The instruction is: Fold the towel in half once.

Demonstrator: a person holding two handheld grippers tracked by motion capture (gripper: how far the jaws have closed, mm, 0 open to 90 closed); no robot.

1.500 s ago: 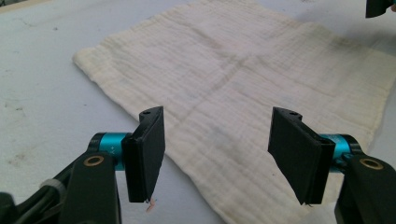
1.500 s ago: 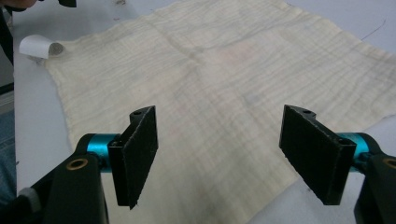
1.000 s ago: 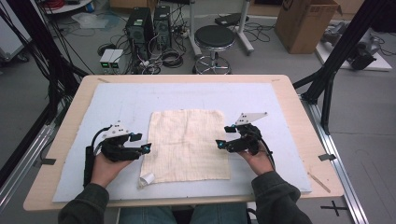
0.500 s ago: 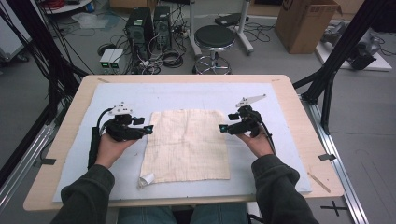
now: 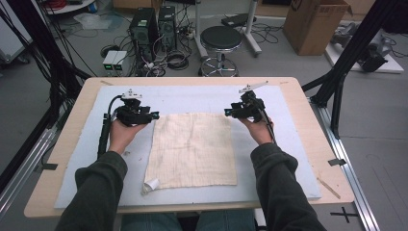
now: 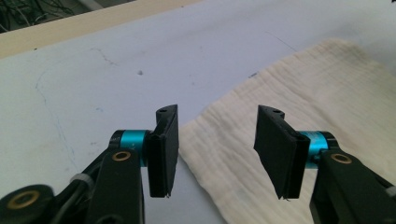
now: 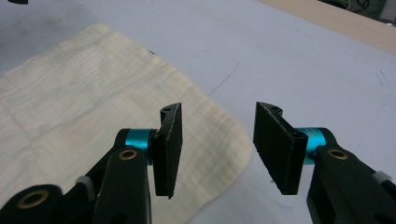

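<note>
Cream cloth [image 5: 192, 148] lies flat; the left gripper [image 5: 153, 115] and right gripper [image 5: 227, 112] hover at its far corners, jaws wide apart, holding nothing; its near-left corner curls under.

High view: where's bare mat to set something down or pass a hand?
Free: the strip of blue mat beyond the cloth, between the two grippers; the mat left of the left forearm; the mat right of the right forearm, toward the table edge. Crowded: the cloth's far corners, where the left gripper and right gripper sit open.
</note>
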